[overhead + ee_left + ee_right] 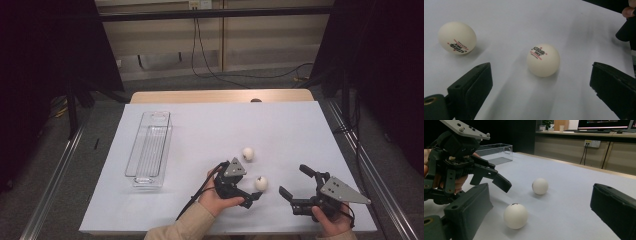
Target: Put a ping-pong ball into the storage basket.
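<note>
Right now the left gripper (252,190) has its jaws spread wide and empty, mouth turned toward the nearer table tennis ball (261,183), which sits on the white table cover (210,130) just off its jaw tips. In the left gripper view that ball (543,60) lies between the two open jaws and slightly ahead of them, touching neither. It is a light, hard, smooth hollow shell that will likely roll or squirt away at a nudge, so the jaws should meet it across its widest part, low and level, closing gently. The right gripper (295,182) is also open and holds nothing, resting near the ball's other side. A second table tennis ball (248,153) lies a little farther up the table, apart from the first. The clear plastic tray (150,147) stands well off to the left, and the cover between it and the balls is bare
</note>
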`<state>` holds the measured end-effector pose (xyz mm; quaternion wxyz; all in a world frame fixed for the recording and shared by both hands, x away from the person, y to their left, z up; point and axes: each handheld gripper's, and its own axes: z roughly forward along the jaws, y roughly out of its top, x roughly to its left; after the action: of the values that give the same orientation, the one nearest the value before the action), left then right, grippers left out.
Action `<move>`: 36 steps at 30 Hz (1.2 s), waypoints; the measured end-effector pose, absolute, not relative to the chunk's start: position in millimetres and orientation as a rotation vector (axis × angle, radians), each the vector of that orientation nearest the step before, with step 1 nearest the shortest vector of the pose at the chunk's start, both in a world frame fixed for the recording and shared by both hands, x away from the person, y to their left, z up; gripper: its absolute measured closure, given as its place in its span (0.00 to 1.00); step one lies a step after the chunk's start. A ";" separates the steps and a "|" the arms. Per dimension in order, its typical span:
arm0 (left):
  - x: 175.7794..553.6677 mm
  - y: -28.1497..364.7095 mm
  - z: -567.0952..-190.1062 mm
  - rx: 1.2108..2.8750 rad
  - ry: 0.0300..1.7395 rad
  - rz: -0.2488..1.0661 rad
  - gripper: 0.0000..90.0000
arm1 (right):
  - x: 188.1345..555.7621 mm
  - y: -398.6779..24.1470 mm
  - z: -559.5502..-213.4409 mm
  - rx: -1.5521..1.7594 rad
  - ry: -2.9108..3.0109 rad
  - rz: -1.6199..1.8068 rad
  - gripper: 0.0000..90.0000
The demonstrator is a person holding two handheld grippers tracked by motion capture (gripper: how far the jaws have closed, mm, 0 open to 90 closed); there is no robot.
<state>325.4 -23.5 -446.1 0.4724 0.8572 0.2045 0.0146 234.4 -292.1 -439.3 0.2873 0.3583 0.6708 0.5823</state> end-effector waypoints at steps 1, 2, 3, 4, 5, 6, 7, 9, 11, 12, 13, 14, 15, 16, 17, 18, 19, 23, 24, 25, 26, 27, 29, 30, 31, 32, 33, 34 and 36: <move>325.6 -23.7 -446.3 2.097 0.502 0.035 0.05 | 234.4 -292.1 -439.3 0.958 1.792 1.556 0.03; 325.8 -23.7 -446.2 2.100 0.500 0.033 0.05 | 234.5 -292.2 -439.3 0.958 1.792 1.556 0.03; 325.8 -24.0 -446.3 2.101 0.501 0.031 0.05 | 234.4 -292.2 -439.4 0.961 1.791 1.558 0.03; 325.8 -24.3 -446.5 2.100 0.500 0.031 0.05 | 234.4 -292.3 -439.4 0.959 1.791 1.557 0.03; 325.8 -24.6 -446.5 2.101 0.499 0.030 0.05 | 234.4 -292.2 -439.4 0.961 1.791 1.558 0.03; 325.7 -25.1 -446.6 2.101 0.500 0.028 0.05 | 234.4 -292.3 -439.4 0.961 1.791 1.557 0.03; 325.6 -25.5 -446.7 2.102 0.499 0.027 0.05 | 234.5 -292.2 -439.4 0.960 1.791 1.558 0.03; 325.7 -26.1 -446.9 2.104 0.499 0.028 0.05 | 234.4 -292.2 -439.4 0.959 1.791 1.557 0.03; 325.9 -26.4 -446.9 2.111 0.501 0.031 0.05 | 234.3 -292.3 -439.3 0.959 1.791 1.557 0.03; 326.0 -26.7 -447.0 2.114 0.500 0.030 0.05 | 234.4 -292.4 -439.3 0.958 1.791 1.558 0.03; 325.9 -27.1 -447.3 2.112 0.499 0.028 0.05 | 234.4 -292.4 -439.3 0.958 1.791 1.558 0.03; 325.8 -27.4 -447.2 2.112 0.499 0.028 0.05 | 234.3 -292.5 -439.3 0.960 1.791 1.558 0.03; 325.8 -27.5 -447.1 2.112 0.499 0.028 0.05 | 234.3 -292.5 -439.3 0.960 1.791 1.558 0.03; 325.9 -27.5 -446.8 2.113 0.499 0.029 0.06 | 234.4 -292.4 -439.4 0.959 1.791 1.558 0.03; 326.0 -27.6 -446.7 2.112 0.500 0.031 0.06 | 234.3 -292.2 -439.4 0.960 1.791 1.558 0.03; 326.2 -28.1 -446.5 2.112 0.499 0.036 0.06 | 234.4 -292.2 -439.4 0.959 1.792 1.558 0.03; 326.3 -28.4 -446.3 2.114 0.498 0.037 0.06 | 234.4 -292.2 -439.4 0.957 1.791 1.557 0.03; 326.6 -30.4 -446.2 2.118 0.498 0.036 0.07 | 234.3 -292.4 -439.4 0.959 1.791 1.558 0.03; 326.7 -30.6 -446.1 2.123 0.496 0.037 0.07 | 234.3 -292.4 -439.4 0.960 1.790 1.558 0.03; 326.7 -30.9 -446.2 2.124 0.495 0.038 0.07 | 234.3 -292.4 -439.4 0.960 1.791 1.558 0.03; 326.7 -31.4 -446.4 2.127 0.493 0.037 0.07 | 234.3 -292.4 -439.4 0.961 1.791 1.558 0.03; 326.7 -31.8 -446.6 2.127 0.494 0.039 0.07 | 234.2 -292.4 -439.3 0.959 1.789 1.557 0.03; 326.8 -32.4 -446.9 2.132 0.492 0.039 0.08 | 234.2 -292.4 -439.1 0.956 1.789 1.556 0.03; 326.7 -32.6 -447.1 2.133 0.493 0.037 0.09 | 234.2 -292.4 -439.1 0.956 1.789 1.556 0.03; 326.7 -32.6 -447.1 2.133 0.493 0.037 0.09 | 234.3 -292.4 -439.2 0.956 1.790 1.557 0.03; 326.8 -33.3 -447.5 2.135 0.493 0.036 0.09 | 234.1 -292.5 -439.1 0.957 1.789 1.556 0.03; 326.9 -33.6 -447.6 2.137 0.492 0.036 0.09 | 234.0 -292.5 -439.0 0.957 1.788 1.557 0.03; 326.9 -34.0 -447.8 2.138 0.491 0.035 0.10 | 233.9 -292.5 -438.8 0.956 1.787 1.556 0.03; 327.0 -34.9 -448.0 2.141 0.491 0.033 0.11 | 234.0 -292.5 -439.0 0.956 1.788 1.557 0.03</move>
<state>327.0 -34.9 -448.0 0.4552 0.8678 0.1991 0.0133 234.0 -292.5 -439.0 0.2883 0.3582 0.6698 0.5830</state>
